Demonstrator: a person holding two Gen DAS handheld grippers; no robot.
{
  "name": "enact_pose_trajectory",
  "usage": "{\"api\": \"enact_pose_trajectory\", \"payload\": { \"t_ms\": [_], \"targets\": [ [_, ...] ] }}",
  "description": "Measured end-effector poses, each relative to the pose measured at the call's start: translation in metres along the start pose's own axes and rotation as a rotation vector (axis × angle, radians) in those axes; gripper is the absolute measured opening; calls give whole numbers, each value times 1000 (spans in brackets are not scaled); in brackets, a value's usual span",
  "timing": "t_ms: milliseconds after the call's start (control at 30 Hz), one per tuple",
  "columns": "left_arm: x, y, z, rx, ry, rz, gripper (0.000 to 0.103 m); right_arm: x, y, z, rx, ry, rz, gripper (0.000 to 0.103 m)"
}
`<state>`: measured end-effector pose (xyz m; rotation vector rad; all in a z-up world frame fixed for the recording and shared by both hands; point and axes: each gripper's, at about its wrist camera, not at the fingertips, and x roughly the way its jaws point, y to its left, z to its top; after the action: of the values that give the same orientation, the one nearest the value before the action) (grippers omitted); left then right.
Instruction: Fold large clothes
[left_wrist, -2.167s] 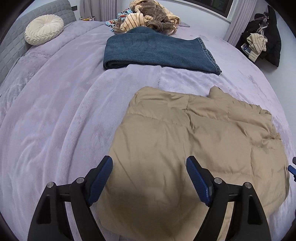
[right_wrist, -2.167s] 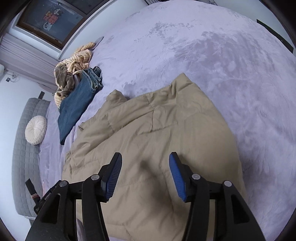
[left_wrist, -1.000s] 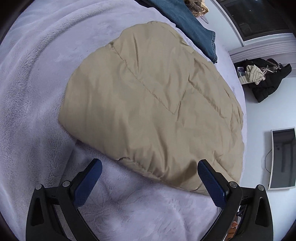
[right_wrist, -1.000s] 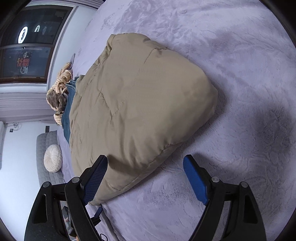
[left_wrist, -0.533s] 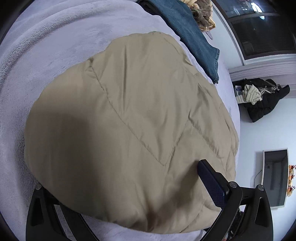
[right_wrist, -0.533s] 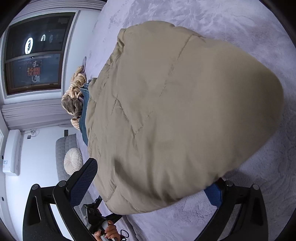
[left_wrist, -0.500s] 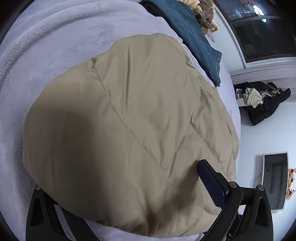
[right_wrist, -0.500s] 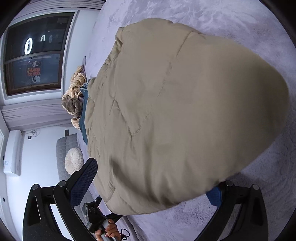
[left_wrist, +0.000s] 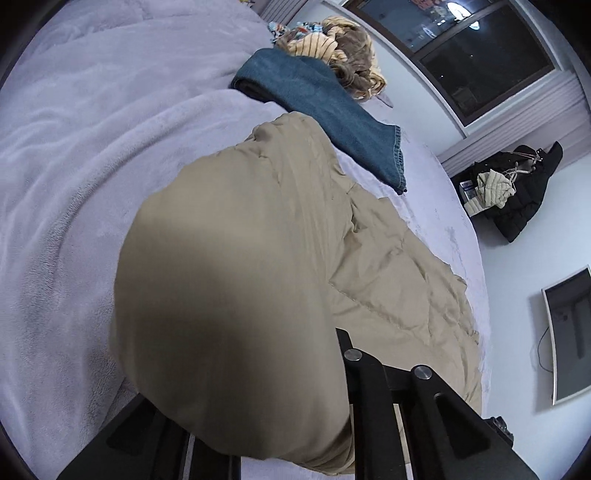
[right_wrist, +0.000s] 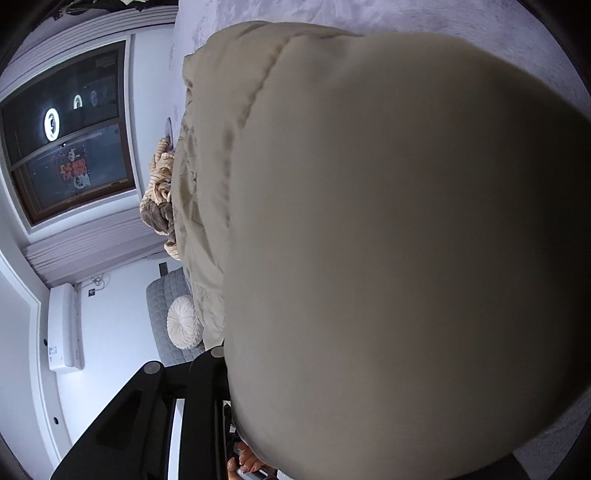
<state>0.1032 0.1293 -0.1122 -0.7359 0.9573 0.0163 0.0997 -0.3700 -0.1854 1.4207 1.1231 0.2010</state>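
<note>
Big change on the bed (left_wrist: 74, 155): the tan puffer jacket (left_wrist: 388, 258) near its front edge now bulges up. Both claws have just been closing, left claw (left_wrist: 258, 424) and right claw (right_wrist: 332, 387) each clenched on its near hem, ready for the fold.

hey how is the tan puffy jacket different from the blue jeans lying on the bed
The tan quilted jacket is puffy and creased, with its near end gathered up off the bed; the blue jeans are thin denim, folded and lying flat. The jacket sits close to both tools and fills much of each view; the jeans lie farther back, beside a heap of striped clothes. Both rest on the lilac bedspread.
</note>
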Motion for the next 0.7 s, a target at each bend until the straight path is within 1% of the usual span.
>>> {"api": "enact_pose_trajectory", "payload": {
  "t_ms": [67,133,300,433,600,667,700],
  "targets": [
    [-13,-7,-6,30,-12,5,17,-6,4,-3,-17,15,14,26],
    [-30,-3,-15,44,-12,12,17,-13,9,-8,-34,32,20,26],
    [-69,22,-46,31,4,1,17,-32,12,-32,-103,86,-16,26],
    [-96,43,-79,40,21,-8,17,-49,1,-59,-107,97,-36,26],
    [-130,74,-123,44,80,-7,17,-74,-16,-100,-120,109,-58,26],
    [-139,87,-140,57,130,3,18,-86,-22,-116,-121,111,-67,26],
    [-142,95,-148,59,160,15,21,-91,-25,-122,-123,113,-76,26]
  ]
}}
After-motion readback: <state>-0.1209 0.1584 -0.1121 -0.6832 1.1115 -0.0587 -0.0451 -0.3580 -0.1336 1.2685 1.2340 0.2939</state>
